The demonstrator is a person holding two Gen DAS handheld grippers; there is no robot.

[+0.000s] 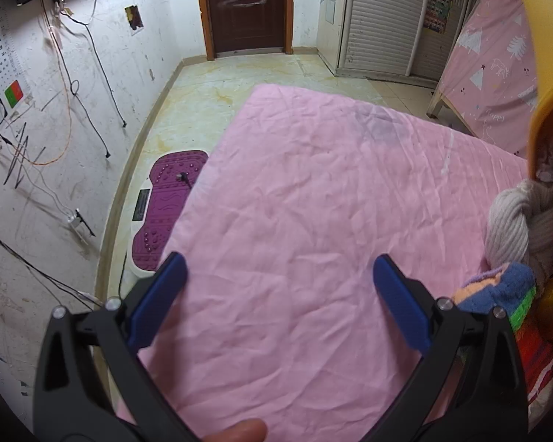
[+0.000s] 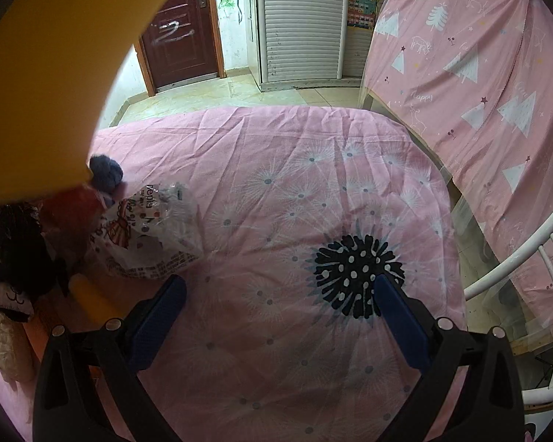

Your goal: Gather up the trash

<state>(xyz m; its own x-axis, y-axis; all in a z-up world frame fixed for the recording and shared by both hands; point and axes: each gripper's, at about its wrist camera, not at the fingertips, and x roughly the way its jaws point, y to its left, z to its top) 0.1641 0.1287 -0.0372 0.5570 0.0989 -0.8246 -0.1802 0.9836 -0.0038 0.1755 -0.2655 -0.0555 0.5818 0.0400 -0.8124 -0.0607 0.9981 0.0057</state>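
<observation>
The right gripper hangs over the pink bed sheet with its blue pads spread wide and nothing between them. The left gripper is the same — jaws fully parted, empty, poised over a bare stretch of wrinkled sheet.

The likeliest piece of trash is a crumpled printed plastic wrapper, lying on the sheet at about ten o'clock from the right gripper, just beyond its left pad. It sits against a heap of soft things at nine o'clock: a dark blue knitted ball, something red, a black fuzzy item. A large yellow curved object fills the upper left of the right wrist view; it may be a bin or tub, but I cannot tell.

In the left wrist view, a cream knotted rope and a striped multicolour knit piece lie at three o'clock, at the sheet's edge.

I judge the step to be the approach — nothing has been picked up yet. The next move calls for swinging the right gripper toward ten o'clock, lowering the open jaws astride a raised fold of the wrapper, and closing without pinching the sheet below.
</observation>
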